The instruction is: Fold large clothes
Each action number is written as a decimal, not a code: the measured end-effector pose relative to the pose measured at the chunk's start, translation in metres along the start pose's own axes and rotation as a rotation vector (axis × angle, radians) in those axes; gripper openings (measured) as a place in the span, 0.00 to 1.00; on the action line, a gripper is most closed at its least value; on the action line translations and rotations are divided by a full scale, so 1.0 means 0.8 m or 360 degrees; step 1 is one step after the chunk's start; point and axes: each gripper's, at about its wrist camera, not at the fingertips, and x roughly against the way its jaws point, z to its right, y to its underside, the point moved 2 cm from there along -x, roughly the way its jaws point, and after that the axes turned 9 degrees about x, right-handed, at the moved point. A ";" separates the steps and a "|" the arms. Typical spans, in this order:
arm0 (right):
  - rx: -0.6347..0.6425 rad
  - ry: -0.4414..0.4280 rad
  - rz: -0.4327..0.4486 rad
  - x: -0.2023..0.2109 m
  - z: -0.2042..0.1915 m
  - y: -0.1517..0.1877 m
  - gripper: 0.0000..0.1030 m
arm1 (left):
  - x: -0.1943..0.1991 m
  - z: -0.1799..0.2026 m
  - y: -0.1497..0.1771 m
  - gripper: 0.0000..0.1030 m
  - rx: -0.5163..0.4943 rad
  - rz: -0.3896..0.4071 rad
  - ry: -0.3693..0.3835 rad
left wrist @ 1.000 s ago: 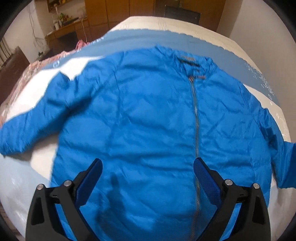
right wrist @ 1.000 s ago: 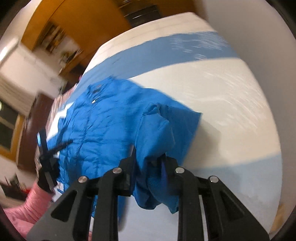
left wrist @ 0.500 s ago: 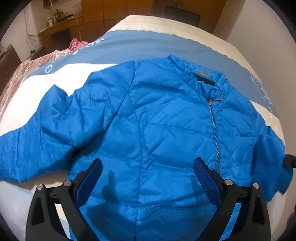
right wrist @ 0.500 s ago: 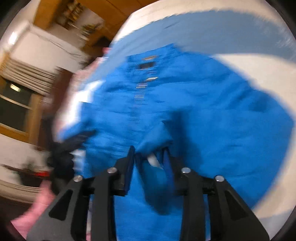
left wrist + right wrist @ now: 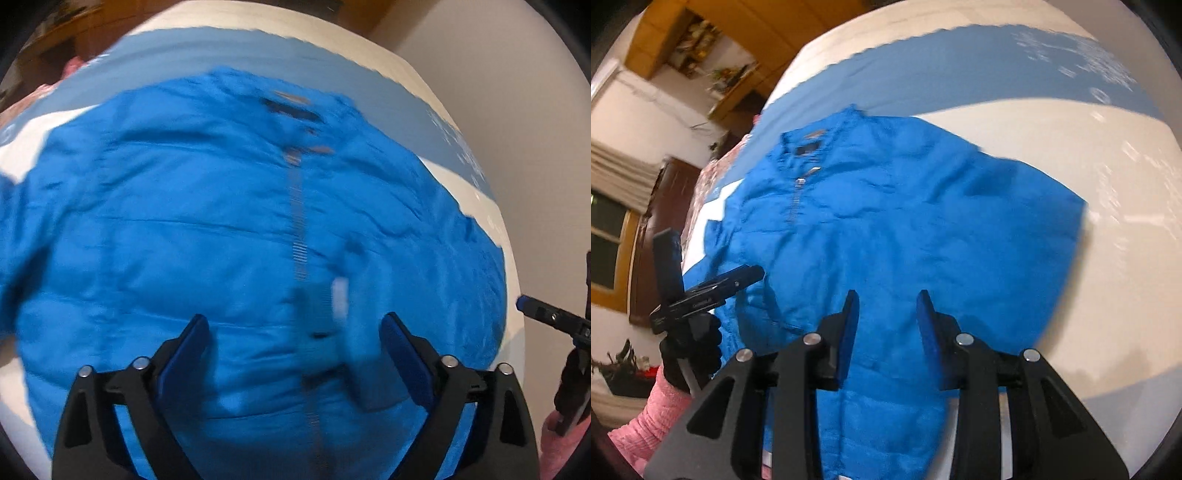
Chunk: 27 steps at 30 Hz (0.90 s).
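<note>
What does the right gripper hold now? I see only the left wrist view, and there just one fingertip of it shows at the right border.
Observer: Nothing. The right gripper has just been opening; its jaws stand apart with no cloth between them, and the jacket lies beyond them.
Operator: Does the jacket hang off the bed on that side?
Observer: No. In the right wrist view its edge lies on the white part of the cover, and bare cover continues well past it.
</note>
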 end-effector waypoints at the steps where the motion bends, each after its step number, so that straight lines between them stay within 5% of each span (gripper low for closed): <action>1: -0.0013 0.0006 0.0004 0.000 0.004 0.002 0.32 | -0.007 0.010 0.001 0.84 -0.0023 -0.0021 0.0006; 8: -0.0079 0.0026 0.0044 0.005 0.024 0.007 0.32 | -0.013 0.052 -0.004 0.24 -0.0090 -0.0003 0.0026; 14: -0.0088 -0.0045 0.0111 0.010 0.026 -0.002 0.32 | 0.055 0.015 -0.031 0.22 -0.0016 0.0217 0.0042; 19: -0.0015 -0.0076 0.0089 -0.005 0.007 -0.015 0.32 | 0.096 -0.050 -0.058 0.22 0.0025 0.0403 -0.0221; 23: 0.0011 -0.0119 0.0025 -0.042 -0.009 -0.029 0.32 | 0.084 -0.091 -0.068 0.23 0.0067 0.0337 -0.0303; 27: 0.0026 0.0013 -0.0103 -0.093 -0.013 -0.032 0.32 | 0.051 -0.116 -0.064 0.29 0.0087 0.0253 -0.0382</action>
